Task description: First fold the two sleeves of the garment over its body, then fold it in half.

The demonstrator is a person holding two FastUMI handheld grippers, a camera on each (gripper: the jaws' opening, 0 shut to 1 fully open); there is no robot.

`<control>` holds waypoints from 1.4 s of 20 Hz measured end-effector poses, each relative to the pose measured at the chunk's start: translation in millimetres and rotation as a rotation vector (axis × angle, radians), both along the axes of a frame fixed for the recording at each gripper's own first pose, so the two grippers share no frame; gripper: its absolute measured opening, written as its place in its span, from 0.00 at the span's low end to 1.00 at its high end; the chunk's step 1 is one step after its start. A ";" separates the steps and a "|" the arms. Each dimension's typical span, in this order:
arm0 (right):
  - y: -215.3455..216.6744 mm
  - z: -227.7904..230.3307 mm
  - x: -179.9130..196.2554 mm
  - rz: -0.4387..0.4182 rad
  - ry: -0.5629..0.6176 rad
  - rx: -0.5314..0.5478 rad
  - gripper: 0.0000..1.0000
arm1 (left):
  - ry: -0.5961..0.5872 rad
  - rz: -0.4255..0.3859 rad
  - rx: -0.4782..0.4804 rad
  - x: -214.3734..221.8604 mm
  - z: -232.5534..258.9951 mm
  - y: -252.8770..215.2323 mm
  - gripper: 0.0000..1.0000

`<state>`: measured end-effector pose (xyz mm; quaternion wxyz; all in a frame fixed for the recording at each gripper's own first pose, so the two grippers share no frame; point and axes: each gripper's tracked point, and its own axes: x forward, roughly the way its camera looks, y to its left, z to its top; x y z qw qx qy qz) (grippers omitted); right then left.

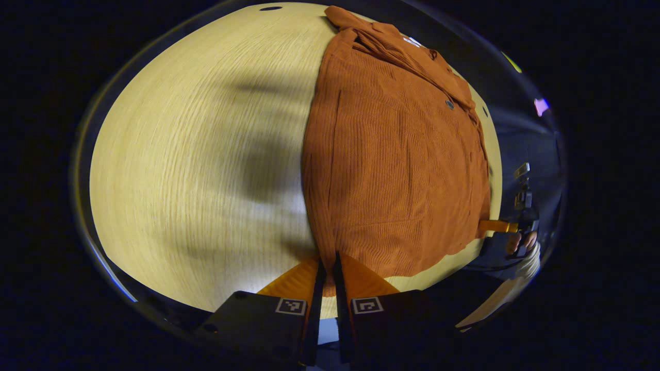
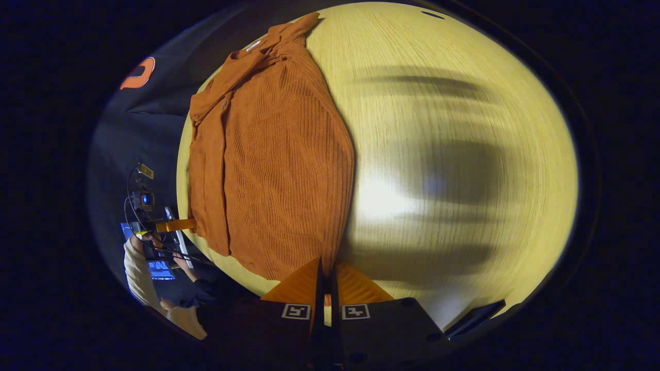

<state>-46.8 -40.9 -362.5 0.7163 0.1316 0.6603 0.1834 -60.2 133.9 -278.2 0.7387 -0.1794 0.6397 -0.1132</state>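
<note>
A: Where's the garment (image 1: pixel 392 170)?

B: Flat on the bench (image 1: pixel 196 165), rust-coloured ribbed knit with buttons. Sleeves lie folded in over the body, so it reads as one long panel. In the left gripper view it runs from the collar at the top down to the hem near the bottom, along the bench's right side. In the right gripper view it takes up the bench's left part, (image 2: pixel 268 175).

A: Left gripper (image 1: pixel 327 268)?

B: Fingers drawn together at one corner of the hem. A sliver of cloth sits between the tips; looks pinched on the garment's edge.

A: Right gripper (image 2: pixel 326 270)?

B: Same story. Fingers close together at the opposite hem corner, fabric visible in the narrow gap between them. Clamped on the garment.

A: Can each see the other?

B: Yes. The right one shows far right in the left gripper view, at the hem edge, a hand (image 1: pixel 521 241) around it. The left shows at left in the right gripper view, with a pale sleeve (image 2: pixel 136 275) behind it.

A: Bench otherwise?

B: Pale wood grain, soft shadows across it.
</note>
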 end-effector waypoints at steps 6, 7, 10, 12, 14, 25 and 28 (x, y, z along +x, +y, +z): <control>4.7 -2.7 5.6 0.084 -0.038 -0.110 0.07 | -0.051 0.018 0.063 -1.2 -1.9 -4.0 0.15; 6.9 -2.9 4.0 0.081 -0.034 -0.122 0.01 | -0.054 0.006 0.089 -3.2 -0.4 -2.1 0.11; 6.6 -1.0 1.4 0.095 -0.031 -0.139 0.01 | -0.067 -0.050 0.184 -3.9 -2.1 -3.5 0.04; 2.6 1.4 1.2 0.114 -0.056 -0.158 0.01 | -0.057 -0.051 0.225 -4.1 0.5 -2.9 0.04; 9.8 17.9 -0.8 0.104 -0.069 -0.125 0.01 | -0.061 -0.043 0.189 2.3 8.8 -16.8 0.03; 46.7 141.5 59.8 0.092 -0.316 -0.013 0.01 | -0.296 0.097 0.088 46.7 90.5 -23.0 0.03; 58.0 164.5 85.4 0.088 -0.354 -0.005 0.01 | -0.328 0.087 0.107 63.4 106.8 -19.1 0.03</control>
